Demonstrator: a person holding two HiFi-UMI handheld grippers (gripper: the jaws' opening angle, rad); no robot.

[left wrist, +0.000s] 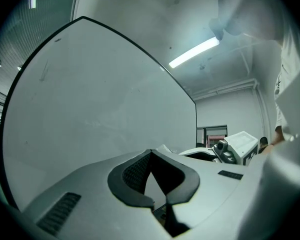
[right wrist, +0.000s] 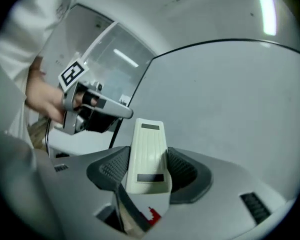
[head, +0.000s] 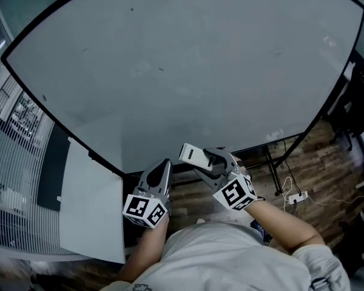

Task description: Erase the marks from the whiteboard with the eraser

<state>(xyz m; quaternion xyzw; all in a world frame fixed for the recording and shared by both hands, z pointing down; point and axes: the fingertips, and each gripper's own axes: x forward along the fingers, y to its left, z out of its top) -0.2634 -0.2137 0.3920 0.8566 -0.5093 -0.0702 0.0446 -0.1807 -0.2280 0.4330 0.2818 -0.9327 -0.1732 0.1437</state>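
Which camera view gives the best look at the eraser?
The right gripper view: the eraser fills the centre, clamped between the right gripper jaws, its ribbed back showing. The head view shows it small, near the whiteboard lower edge. The left gripper view does not clearly show it.

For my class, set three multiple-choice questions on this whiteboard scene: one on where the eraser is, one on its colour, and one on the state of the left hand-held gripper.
1. Where is the eraser?
A. On the floor
B. Between the jaws of the right hand-held gripper
C. On a chair

2. What colour is the eraser's body?
A. Cream-white
B. Blue
C. Red

3. How do the jaws of the left hand-held gripper stand?
A. Wide apart
B. Shut on a marker
C. Together, with nothing between them

Answers:
1 B: the right gripper view shows both pads pressed on its sides.
2 A: its ribbed back is cream-white.
3 C: the left gripper view shows the tips meeting, with nothing held.
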